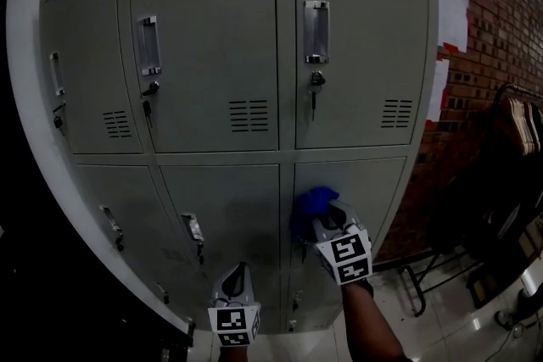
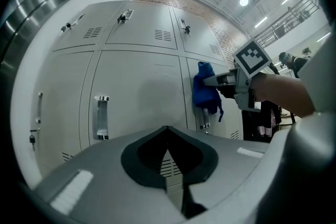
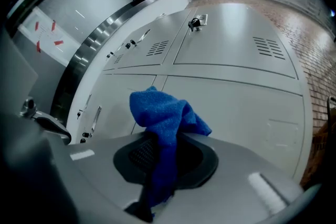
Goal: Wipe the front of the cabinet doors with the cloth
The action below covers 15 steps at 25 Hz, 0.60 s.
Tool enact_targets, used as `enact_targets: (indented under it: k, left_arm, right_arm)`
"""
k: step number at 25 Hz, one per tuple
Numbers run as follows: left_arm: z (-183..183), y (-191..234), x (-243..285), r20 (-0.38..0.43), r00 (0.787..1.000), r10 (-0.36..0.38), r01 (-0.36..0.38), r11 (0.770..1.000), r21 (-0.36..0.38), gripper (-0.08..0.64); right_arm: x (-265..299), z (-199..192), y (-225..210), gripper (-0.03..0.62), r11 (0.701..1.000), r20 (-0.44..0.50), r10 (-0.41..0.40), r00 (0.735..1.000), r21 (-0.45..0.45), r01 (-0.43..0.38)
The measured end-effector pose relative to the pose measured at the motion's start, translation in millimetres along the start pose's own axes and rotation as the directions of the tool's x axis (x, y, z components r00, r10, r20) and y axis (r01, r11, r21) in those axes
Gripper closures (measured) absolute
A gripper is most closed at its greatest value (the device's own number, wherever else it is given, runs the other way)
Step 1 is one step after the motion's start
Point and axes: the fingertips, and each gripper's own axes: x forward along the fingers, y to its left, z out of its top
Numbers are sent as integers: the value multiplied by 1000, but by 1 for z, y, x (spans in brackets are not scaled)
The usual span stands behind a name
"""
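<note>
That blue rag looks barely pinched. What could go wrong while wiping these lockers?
The blue cloth is pinched by one fold in the right gripper, the rest bunched loose, so dragging on the lower door could pull it free. Its hanging end lies by that door's handle and might snag there.

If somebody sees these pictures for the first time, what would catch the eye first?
The bright blue cloth stands out most: the right gripper is shut on it, at the lower right door of the grey cabinet. The left gripper hangs lower, shut and empty, before the lower middle door. A red brick wall runs along the right.
</note>
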Motion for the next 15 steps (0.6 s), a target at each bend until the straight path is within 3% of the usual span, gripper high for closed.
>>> enact_targets:
  k: [8,15]
  left_arm:
    - [-5,-24,12,-3,998,-55,55,998,-7,549]
    - [-2,-28,18,2,999,-53,53,998,-14,549]
  right_arm:
    - [-24,-26,-47,535,998,-43,-60,997,6,60]
    - [-48,-42,-94,535,990,-74,-138,988,15,139]
